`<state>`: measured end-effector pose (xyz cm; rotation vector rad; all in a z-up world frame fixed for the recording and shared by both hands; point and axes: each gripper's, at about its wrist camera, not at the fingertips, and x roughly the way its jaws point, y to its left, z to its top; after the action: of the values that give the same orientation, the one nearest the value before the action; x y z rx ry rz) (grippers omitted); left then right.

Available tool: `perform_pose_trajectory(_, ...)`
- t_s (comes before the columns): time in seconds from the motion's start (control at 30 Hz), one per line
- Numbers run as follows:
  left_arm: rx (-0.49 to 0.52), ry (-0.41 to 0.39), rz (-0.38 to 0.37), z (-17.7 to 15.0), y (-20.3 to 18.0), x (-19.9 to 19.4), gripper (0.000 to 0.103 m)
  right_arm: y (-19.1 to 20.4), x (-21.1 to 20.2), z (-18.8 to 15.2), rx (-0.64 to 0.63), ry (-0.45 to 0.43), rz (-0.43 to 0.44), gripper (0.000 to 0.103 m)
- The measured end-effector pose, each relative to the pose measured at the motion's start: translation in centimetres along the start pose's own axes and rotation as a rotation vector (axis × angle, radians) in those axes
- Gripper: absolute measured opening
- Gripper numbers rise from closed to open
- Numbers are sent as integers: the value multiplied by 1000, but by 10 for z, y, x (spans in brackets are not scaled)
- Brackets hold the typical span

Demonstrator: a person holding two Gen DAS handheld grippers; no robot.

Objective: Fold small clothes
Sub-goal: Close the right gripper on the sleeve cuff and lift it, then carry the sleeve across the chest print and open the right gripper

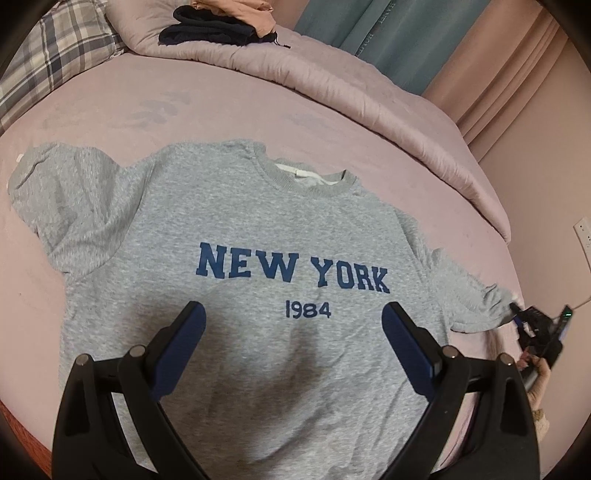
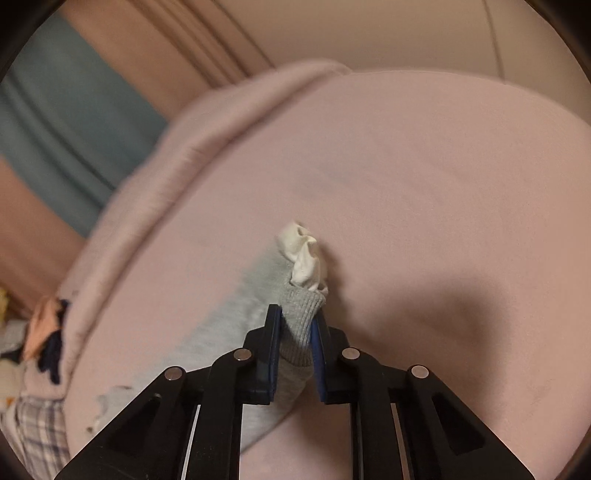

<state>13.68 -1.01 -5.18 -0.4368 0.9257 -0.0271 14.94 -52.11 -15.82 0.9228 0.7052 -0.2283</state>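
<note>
Grey shirt [image 1: 229, 236] is lying face up and spread flat on the bed [image 1: 110, 110], print readable from the left view, collar at the far side from the left tongs [image 1: 293, 321]. Flat, face-up layout is giving both sleeves free access for folding inward.

Left tongs are hanging released above the lower chest of the shirt, fingers [image 1: 184, 332] standing wide apart, nothing between them. The print sits just beyond their tips. Judgement: they are waiting over the body, either to pin the cloth or to take the near hem once the sleeve is over.

Right tongs [image 2: 297, 332] are clenching the ribbed cuff [image 2: 301, 314] of the sleeve on their side. Grey rib is pinched between the two blue pads [image 2: 275, 343]; a white inner cuff [image 2: 306, 258] is bunching out just beyond the tips. Sleeve is trailing back and to the left of these tongs toward the shirt body. In the left view the same tongs [image 1: 517, 314] are showing at the sleeve end, far right of the left tongs.

Gripping at the cuff makes sense: the thick rib holds without slipping, and the whole sleeve follows.

Judgement: step in hand is the first sleeve fold; task is early. Risk: white inner layer slipping out and leaving the fold lumpy.

Dark clothes [image 1: 214, 26] are piled on the duvet [image 1: 332, 81], well beyond both tongs, untouched.
</note>
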Motion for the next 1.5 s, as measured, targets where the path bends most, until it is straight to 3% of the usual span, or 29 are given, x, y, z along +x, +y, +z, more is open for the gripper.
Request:
perform_pose_trajectory(0.23,-1,-11,0,0,-4,-1,97,98,-68,-26,-292,-109,248,16)
perform_pose_trajectory(0.4,-11,-22,11,2,0,-3,97,162,-72,-75,-495,-24,346,16)
perform_pose_trajectory(0.67,-27,-25,25,7,6,0,97,225,-24,-157,-774,195,293,16)
perform_pose_trajectory(0.83,-33,2,28,10,6,9,97,229,-2,-189,-857,316,276,16)
perform_pose_trajectory(1.0,-25,30,21,17,1,19,97,218,-6,-194,-854,398,326,24)
perform_pose_trajectory(1.03,-25,33,18,20,0,21,97,218,-6,-194,-847,415,344,29)
perform_pose_trajectory(1.13,-26,55,-9,29,-8,28,97,220,-8,-195,-828,454,381,57)
perform_pose_trajectory(1.27,-13,82,-68,41,-25,41,97,215,-25,-177,-795,403,389,62)
perform_pose_trajectory(1.4,18,119,-123,43,-50,67,96,198,-32,-148,-705,325,317,67)
perform_pose_trajectory(1.5,27,191,-168,36,-66,96,92,180,-29,-128,-629,289,276,67)
